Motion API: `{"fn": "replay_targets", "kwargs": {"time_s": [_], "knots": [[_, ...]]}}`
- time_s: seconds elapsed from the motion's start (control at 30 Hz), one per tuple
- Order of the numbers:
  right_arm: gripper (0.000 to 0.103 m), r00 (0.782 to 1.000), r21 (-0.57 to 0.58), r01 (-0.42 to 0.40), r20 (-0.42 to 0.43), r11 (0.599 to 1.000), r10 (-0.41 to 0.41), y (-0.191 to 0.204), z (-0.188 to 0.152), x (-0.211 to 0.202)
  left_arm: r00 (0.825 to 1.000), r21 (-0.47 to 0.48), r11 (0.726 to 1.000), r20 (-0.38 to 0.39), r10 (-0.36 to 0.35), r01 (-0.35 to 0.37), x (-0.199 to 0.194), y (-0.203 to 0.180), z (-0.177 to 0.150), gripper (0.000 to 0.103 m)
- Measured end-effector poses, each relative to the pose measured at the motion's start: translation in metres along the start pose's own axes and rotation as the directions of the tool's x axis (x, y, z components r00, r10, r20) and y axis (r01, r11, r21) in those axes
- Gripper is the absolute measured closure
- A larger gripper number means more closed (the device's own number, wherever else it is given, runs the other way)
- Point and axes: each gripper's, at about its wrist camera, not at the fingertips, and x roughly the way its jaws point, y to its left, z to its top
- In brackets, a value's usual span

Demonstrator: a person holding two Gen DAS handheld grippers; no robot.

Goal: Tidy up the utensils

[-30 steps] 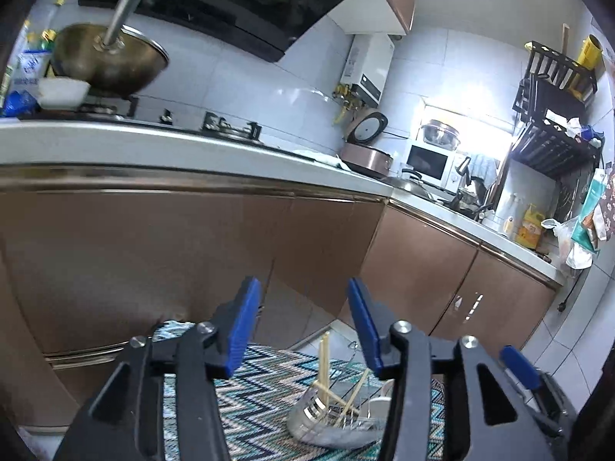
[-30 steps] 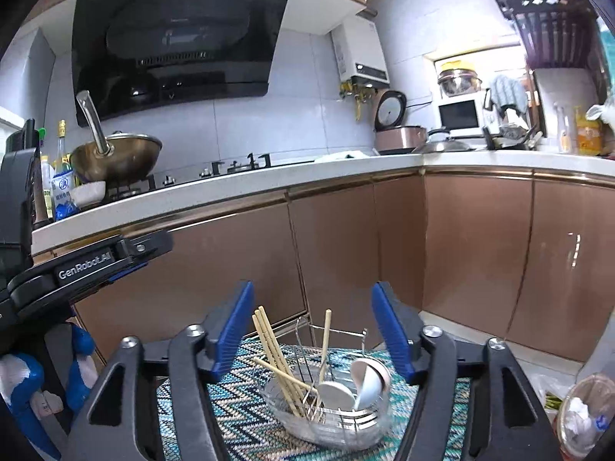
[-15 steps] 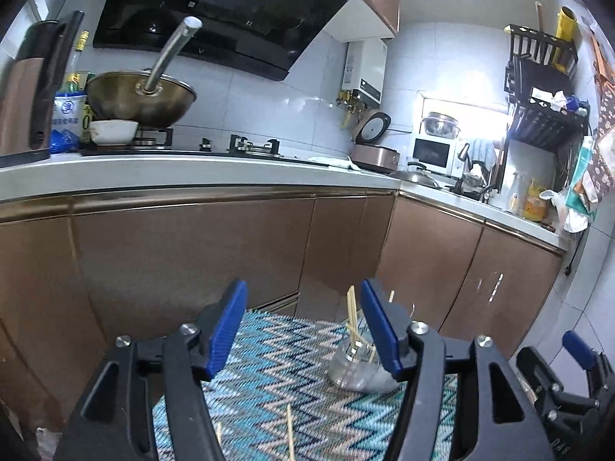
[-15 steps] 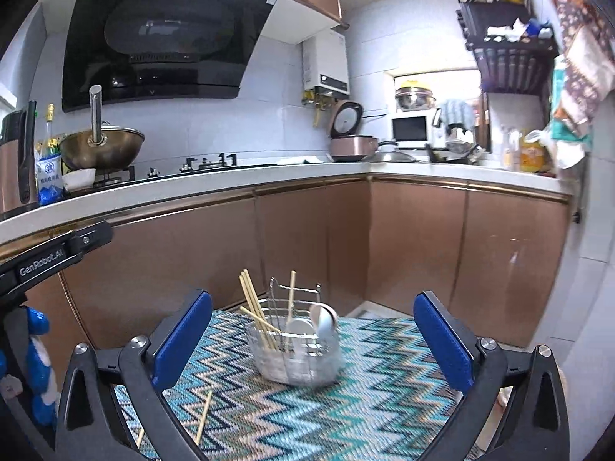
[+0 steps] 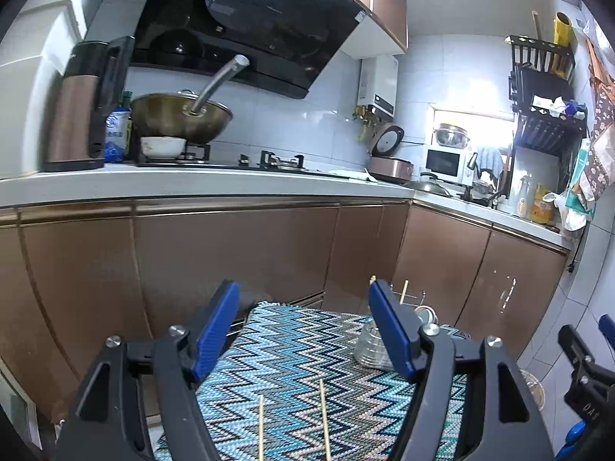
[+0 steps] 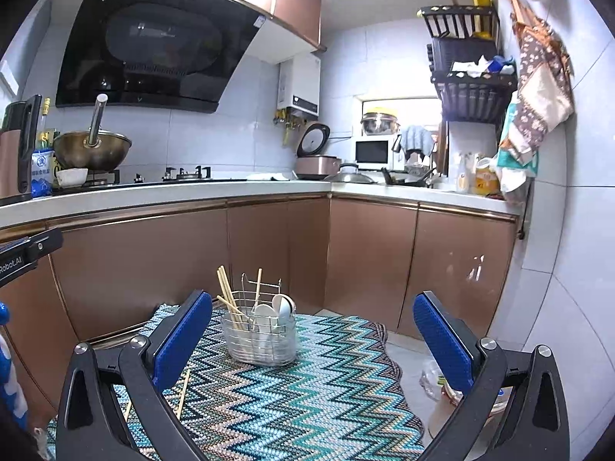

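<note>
A wire utensil basket (image 6: 259, 340) stands upright on a zigzag-patterned cloth (image 6: 307, 395). It holds several wooden chopsticks (image 6: 226, 299) and white spoons (image 6: 282, 307). Two loose chopsticks (image 5: 324, 418) lie on the cloth in the left wrist view, below my open, empty left gripper (image 5: 303, 330). The basket (image 5: 371, 347) shows partly behind that gripper's right finger. My right gripper (image 6: 313, 340) is wide open and empty, held back from the basket. A loose chopstick (image 6: 183, 393) lies by its left finger.
Brown kitchen cabinets (image 6: 269, 253) stand behind the cloth under a white counter (image 6: 192, 192). A wok (image 6: 92, 150) sits on the stove. A plastic-covered container (image 6: 442, 380) sits on the floor at the right. The left gripper's body (image 6: 23, 253) shows at the left edge.
Both grippers have pulled back and up from the basket. The right gripper has opened wide. The loose chopsticks on the cloth have come into view.
</note>
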Motion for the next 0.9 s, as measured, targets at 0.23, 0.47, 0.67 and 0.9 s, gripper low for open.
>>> {"fn": "replay_targets", "kwargs": {"time_s": [0.23, 0.47, 0.67, 0.9], "knots": [[0.000, 0.999, -0.014, 0.029, 0.041, 0.999, -0.028, -0.003, 0.000, -0.025, 0.999, 0.030, 0.999, 0.013, 0.038, -0.039, -0.020, 0.007, -0.007, 0.028], [0.000, 0.997, 0.003, 0.047, 0.054, 0.999, -0.047, -0.011, -0.003, -0.031, 0.998, 0.065, 0.995, 0.012, 0.068, -0.069, -0.028, 0.004, -0.011, 0.028], [0.000, 0.995, 0.038, 0.083, 0.051, 0.996, -0.085, -0.023, -0.006, -0.030, 0.995, 0.096, 0.990, 0.020, 0.098, -0.100, -0.028, -0.002, -0.013, 0.028], [0.000, 0.993, 0.050, 0.115, 0.023, 0.992, -0.116, -0.033, -0.013, -0.020, 0.992, 0.122, 0.985, 0.011, 0.124, -0.124, -0.020, -0.007, -0.018, 0.027]]}}
